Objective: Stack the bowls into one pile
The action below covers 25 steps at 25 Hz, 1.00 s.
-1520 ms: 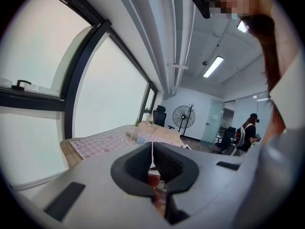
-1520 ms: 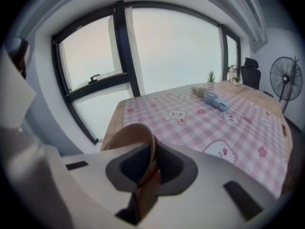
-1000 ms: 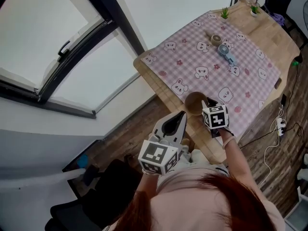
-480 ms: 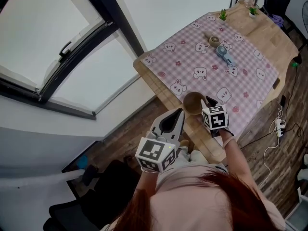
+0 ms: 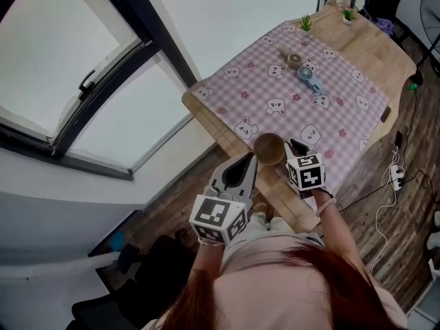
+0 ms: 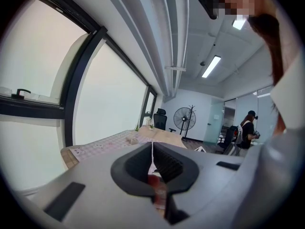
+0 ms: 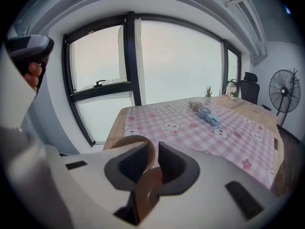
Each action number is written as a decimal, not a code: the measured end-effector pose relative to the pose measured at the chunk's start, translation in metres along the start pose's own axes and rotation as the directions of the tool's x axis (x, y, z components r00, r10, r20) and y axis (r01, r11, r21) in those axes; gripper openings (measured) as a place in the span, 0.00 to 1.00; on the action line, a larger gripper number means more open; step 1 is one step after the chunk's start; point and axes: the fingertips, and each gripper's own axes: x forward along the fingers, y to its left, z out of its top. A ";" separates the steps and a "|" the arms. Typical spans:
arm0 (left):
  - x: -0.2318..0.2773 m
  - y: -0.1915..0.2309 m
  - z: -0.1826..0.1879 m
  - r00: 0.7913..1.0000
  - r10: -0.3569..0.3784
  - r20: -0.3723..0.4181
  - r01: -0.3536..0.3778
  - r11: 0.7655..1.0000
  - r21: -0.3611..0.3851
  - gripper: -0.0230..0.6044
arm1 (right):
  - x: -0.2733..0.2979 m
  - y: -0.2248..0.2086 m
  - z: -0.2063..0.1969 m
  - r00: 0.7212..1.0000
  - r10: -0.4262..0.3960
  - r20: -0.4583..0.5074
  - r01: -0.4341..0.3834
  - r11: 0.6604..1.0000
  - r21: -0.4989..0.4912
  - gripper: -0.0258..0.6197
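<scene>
A brown bowl (image 5: 269, 148) is at the near edge of the table, and my right gripper (image 5: 293, 146) grips its rim from the right. In the right gripper view the bowl's wall (image 7: 141, 149) runs between the jaws of my right gripper (image 7: 156, 149). Those jaws have just been closing on that wall. My left gripper (image 5: 250, 159) hangs left of the bowl, off the table's edge, shut with nothing in it. The left gripper view shows my left gripper (image 6: 152, 146) with its jaws together. No other bowl is in view.
The wooden table (image 5: 206, 112) carries a pink checked cloth (image 5: 344, 119). On the cloth lie a small blue hand fan (image 5: 309, 81) and a round tan thing (image 5: 294, 60). Two small potted plants (image 5: 305, 23) stand at the far end. Cables (image 5: 395, 174) lie on the floor to the right.
My right gripper has come up a little at the table's near edge, with the bowl still in it. The left gripper has hardly moved.
</scene>
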 end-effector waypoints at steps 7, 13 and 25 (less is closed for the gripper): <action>0.008 -0.010 0.006 0.999 -0.037 0.007 0.037 0.999 0.022 0.06 | -0.014 -0.012 -0.008 1.000 -0.030 0.008 0.030 0.999 0.028 0.11; 0.019 -0.023 0.009 0.997 -0.083 0.000 0.083 0.996 0.035 0.06 | -0.027 -0.029 -0.017 0.998 -0.068 0.000 0.067 0.996 0.058 0.11; 0.041 -0.043 0.012 0.988 -0.153 -0.016 0.154 0.987 0.055 0.06 | -0.043 -0.057 -0.034 0.991 -0.130 -0.012 0.131 0.986 0.108 0.11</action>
